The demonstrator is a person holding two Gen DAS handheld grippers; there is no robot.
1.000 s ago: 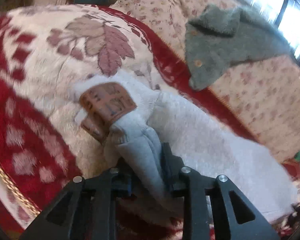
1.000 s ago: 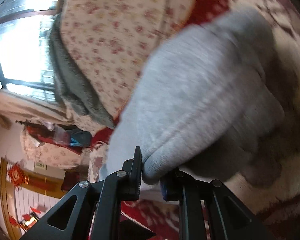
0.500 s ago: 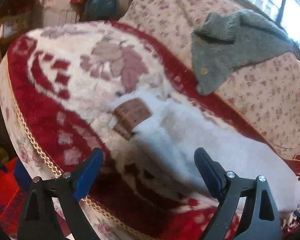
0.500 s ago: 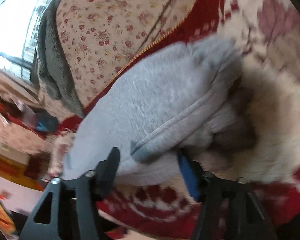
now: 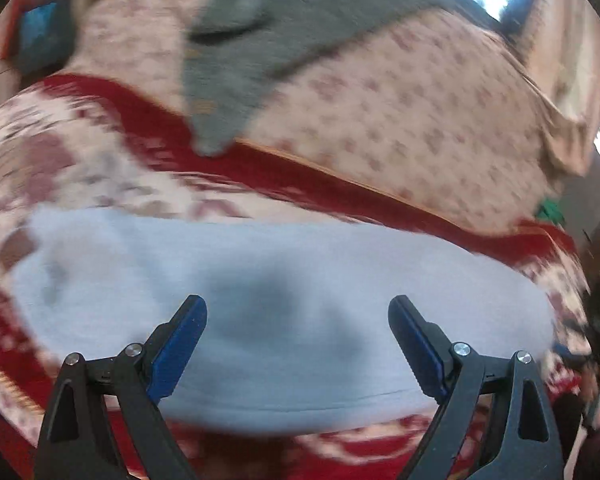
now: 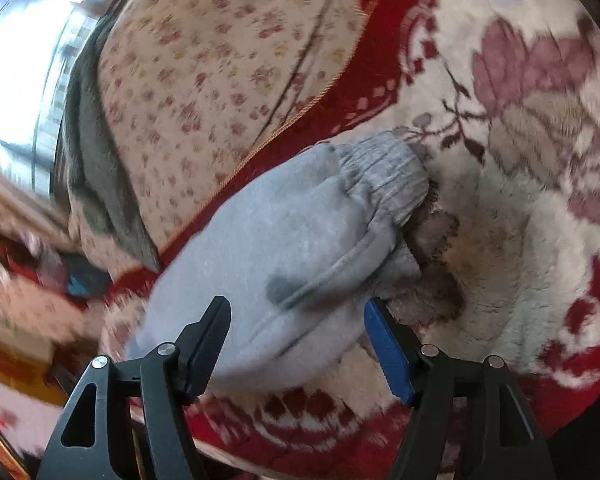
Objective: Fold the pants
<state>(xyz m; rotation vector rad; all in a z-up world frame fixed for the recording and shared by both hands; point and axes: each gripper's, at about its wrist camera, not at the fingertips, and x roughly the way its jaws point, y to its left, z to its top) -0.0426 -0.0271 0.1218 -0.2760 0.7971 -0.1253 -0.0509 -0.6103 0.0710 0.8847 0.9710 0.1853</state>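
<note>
The light grey pants lie folded lengthwise as a long strip on the red and cream floral blanket. My left gripper is open and empty, just above the strip's near edge around its middle. In the right wrist view the pants show their ribbed elastic cuff end at the far side. My right gripper is open and empty over the near part of the pants, fingers on either side of the fabric without holding it.
The sofa back with small floral print rises behind the blanket, with a grey knitted garment draped over it, also in the right wrist view. A bright window lies beyond. The blanket's front edge is close below.
Both grippers have let go of the pants and opened wide. The left gripper has moved right along the strip; the right has drawn back, and the pants now lie flat on the blanket.
</note>
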